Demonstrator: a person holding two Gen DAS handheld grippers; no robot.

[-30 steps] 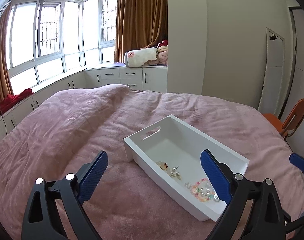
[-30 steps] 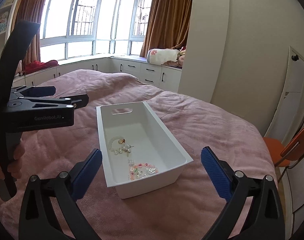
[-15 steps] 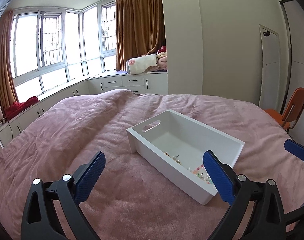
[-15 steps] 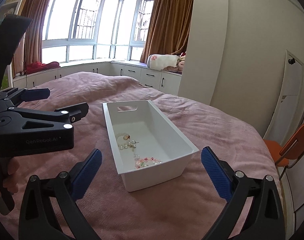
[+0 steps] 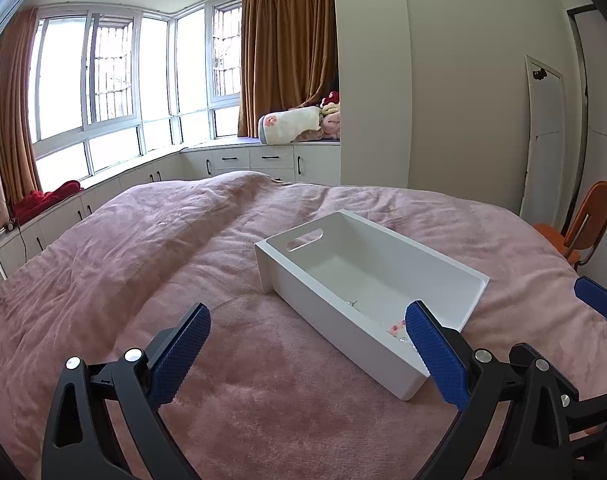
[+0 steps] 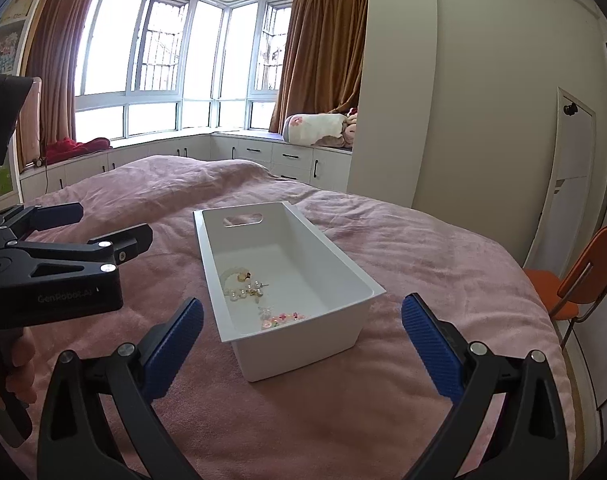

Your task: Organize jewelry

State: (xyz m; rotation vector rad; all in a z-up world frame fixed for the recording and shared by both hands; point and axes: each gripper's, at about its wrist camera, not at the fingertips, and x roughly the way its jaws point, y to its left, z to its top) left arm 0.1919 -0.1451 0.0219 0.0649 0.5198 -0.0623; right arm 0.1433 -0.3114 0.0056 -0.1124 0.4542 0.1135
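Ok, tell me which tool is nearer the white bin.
Left, narrowly. The left tool hangs over the white bin at its near long side. The right tool hangs just short of its near end.

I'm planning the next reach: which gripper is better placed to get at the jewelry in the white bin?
Probably right. The right gripper faces the jewelry in the white bin openly; the left gripper views it across the near wall.

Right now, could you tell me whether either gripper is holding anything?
Nothing is held: the left gripper and right gripper are both open and empty above the bed.
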